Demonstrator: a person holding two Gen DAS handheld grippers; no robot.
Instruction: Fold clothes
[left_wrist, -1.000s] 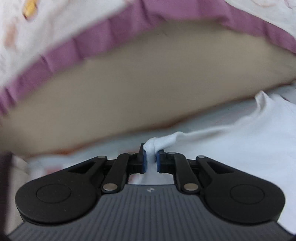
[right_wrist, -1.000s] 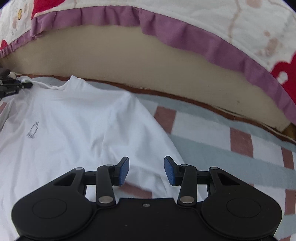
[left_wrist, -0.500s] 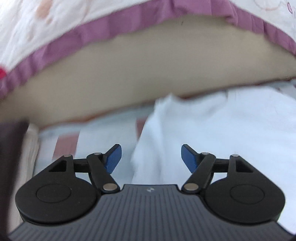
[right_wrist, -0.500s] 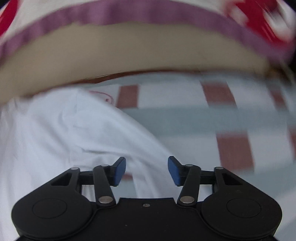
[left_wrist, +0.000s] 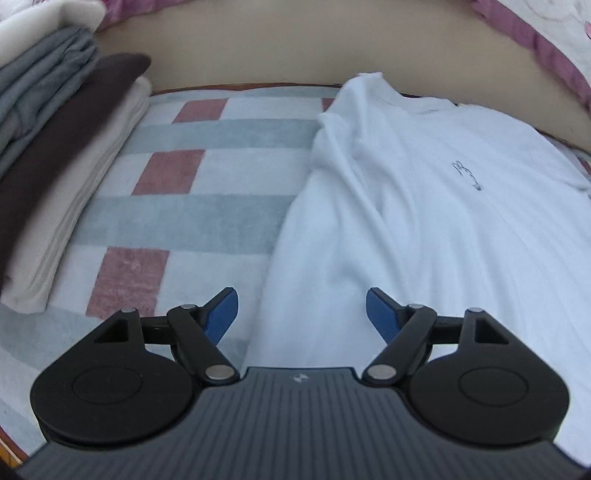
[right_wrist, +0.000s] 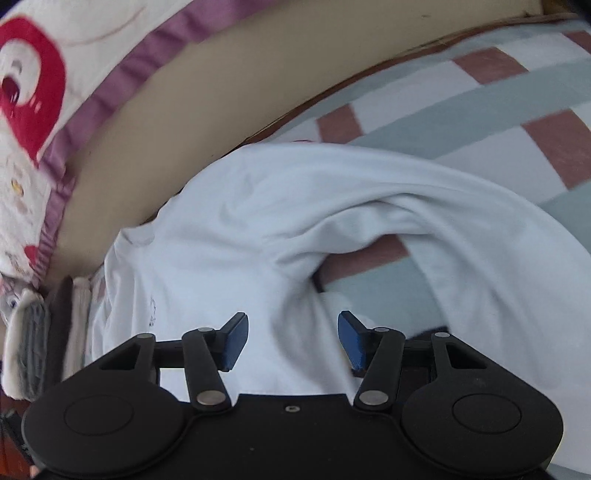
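While we are holding both tongs over the checked blanket (left_wrist: 207, 206), the left gripper (left_wrist: 302, 310) is hanging with its blue pads spread wide apart, gripping nothing, above the near left edge of the white T-shirt (left_wrist: 424, 206). That shirt is lying front up with its collar at the far end and a small dark logo (left_wrist: 467, 175) on the chest. We are keeping the right gripper (right_wrist: 291, 341) apart too, empty, just over the shirt's cloth, where a sleeve (right_wrist: 424, 206) is arching in a loose fold and showing blanket beneath. Far left, a stack of folded clothes (left_wrist: 55, 155) is sitting, grey on dark brown on cream. We are seeing no containers anywhere.
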